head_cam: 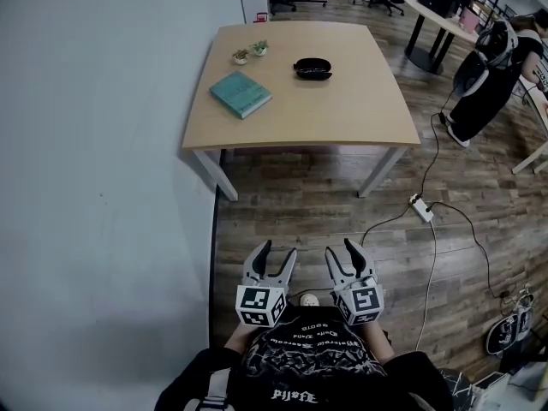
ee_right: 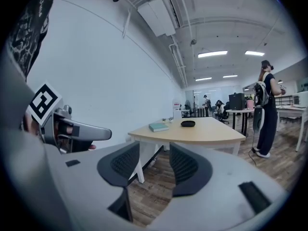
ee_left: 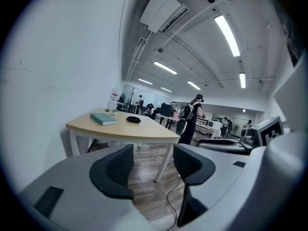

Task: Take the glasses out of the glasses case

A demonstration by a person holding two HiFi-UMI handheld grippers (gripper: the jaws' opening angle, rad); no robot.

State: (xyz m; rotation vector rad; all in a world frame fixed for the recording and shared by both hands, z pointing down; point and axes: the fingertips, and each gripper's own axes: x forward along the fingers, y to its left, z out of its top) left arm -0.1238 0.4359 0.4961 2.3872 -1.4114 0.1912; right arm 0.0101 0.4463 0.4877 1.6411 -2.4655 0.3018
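In the head view, a wooden table (head_cam: 342, 110) stands against a white wall (head_cam: 103, 187), well apart from the person. The black case (head_cam: 312, 68) lies on the far half of the table, a little right of the middle. A teal book (head_cam: 241, 94) lies to the left of it, apart from it, and two small plants (head_cam: 250, 52) stand near the far left corner. At the bottom of the picture, the left gripper (head_cam: 276, 251) and the right gripper (head_cam: 341, 251) are held side by side in front of the person's body, over the wood floor (head_cam: 300, 212). Both point toward the table. A power strip (head_cam: 421, 208) with its cable lies on the floor at the right.

In the left gripper view, the jaws stand apart and only floor shows between them, so this gripper is released and holds nothing. The table is ahead, with the book and the case on top. Another person (ee_left: 190, 119) stands behind the table.

In the right gripper view, the jaws are also apart, with only floor and a table leg seen in the gap. The case rests on the table, to the right of the book. The left gripper shows at the left edge.
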